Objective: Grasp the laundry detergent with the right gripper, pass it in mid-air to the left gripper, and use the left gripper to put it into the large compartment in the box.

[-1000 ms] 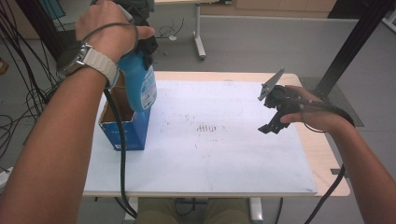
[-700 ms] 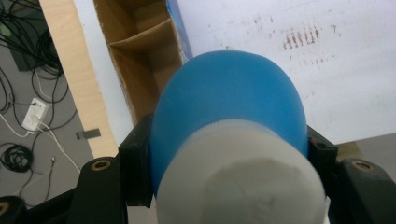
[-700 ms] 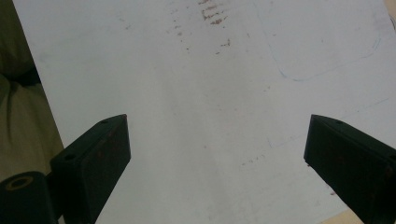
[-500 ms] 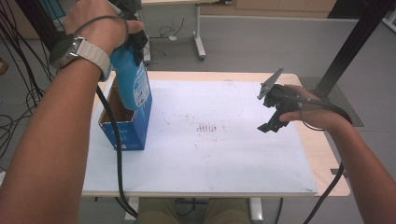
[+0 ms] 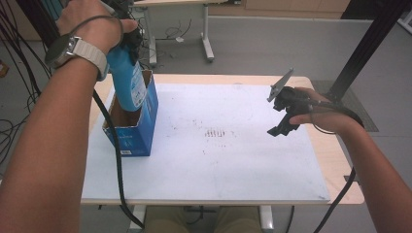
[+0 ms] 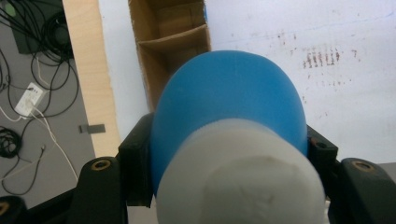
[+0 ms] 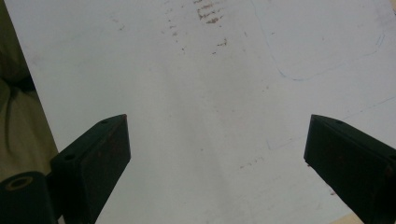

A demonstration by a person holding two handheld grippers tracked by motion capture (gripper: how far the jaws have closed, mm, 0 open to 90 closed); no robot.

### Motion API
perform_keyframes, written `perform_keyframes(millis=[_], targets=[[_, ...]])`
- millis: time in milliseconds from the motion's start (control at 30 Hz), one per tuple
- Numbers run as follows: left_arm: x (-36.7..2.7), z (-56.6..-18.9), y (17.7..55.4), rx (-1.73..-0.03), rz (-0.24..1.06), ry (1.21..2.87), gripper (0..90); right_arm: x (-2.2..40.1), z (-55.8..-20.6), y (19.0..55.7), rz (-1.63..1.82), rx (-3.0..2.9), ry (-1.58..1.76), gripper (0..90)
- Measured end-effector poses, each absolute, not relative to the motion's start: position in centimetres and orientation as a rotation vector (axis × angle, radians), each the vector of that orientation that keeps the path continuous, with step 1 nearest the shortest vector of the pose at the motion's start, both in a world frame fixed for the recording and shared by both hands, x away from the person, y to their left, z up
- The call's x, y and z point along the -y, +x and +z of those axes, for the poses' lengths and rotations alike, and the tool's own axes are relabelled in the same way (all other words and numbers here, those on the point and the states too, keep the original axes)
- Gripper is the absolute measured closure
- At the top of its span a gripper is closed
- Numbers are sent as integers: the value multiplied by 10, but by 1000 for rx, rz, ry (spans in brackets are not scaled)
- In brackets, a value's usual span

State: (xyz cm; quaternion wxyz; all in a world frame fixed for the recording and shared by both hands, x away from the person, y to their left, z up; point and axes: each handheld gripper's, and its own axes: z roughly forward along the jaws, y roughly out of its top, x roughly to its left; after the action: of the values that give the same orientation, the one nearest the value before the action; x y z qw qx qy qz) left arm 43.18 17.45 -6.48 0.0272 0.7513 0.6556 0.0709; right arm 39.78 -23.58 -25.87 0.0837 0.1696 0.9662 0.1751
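Bottle of blue plastic with a white cap [image 5: 128, 77] sits clamped in the left gripper [image 6: 229, 154], held above the open blue cardboard box [image 5: 133, 128] at the left side of the white board [image 5: 218, 160]. In the high view the bottle's lower end hangs inside or just over the box mouth; which of the two cannot be told, since the bottle body covers the near rim. The person's left hand [image 5: 92, 22] and a pale-strapped wristwatch [image 5: 77, 51] hide the gripper body there, and the bottle's cap end is buried under the hand. In the left gripper view the black jaws press against both flanks of the bottle just behind the white cap, which is blurred and cut off by the bottom edge. Beyond the bottle, the box's brown interior with one cardboard divider is partly visible; its floor is hidden.

Right gripper [image 7: 217, 144] hovers over the right part of the board, jaws spread wide with nothing between them. In the high view it appears as a dark shape [image 5: 286, 116] in the right hand [image 5: 318, 114]; the jaw gap is hard to read there. Faint brown smudges [image 5: 216, 132] mark the board centre. Wooden table [image 5: 335, 155] edges show beneath the board.
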Motion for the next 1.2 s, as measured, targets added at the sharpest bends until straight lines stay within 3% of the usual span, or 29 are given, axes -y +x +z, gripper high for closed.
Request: perform_keyframes(millis=[1200], targets=[[-207, -114, 457, -2082, 228, 2268, 375, 237, -267, 408, 500, -2900, 558, 69]])
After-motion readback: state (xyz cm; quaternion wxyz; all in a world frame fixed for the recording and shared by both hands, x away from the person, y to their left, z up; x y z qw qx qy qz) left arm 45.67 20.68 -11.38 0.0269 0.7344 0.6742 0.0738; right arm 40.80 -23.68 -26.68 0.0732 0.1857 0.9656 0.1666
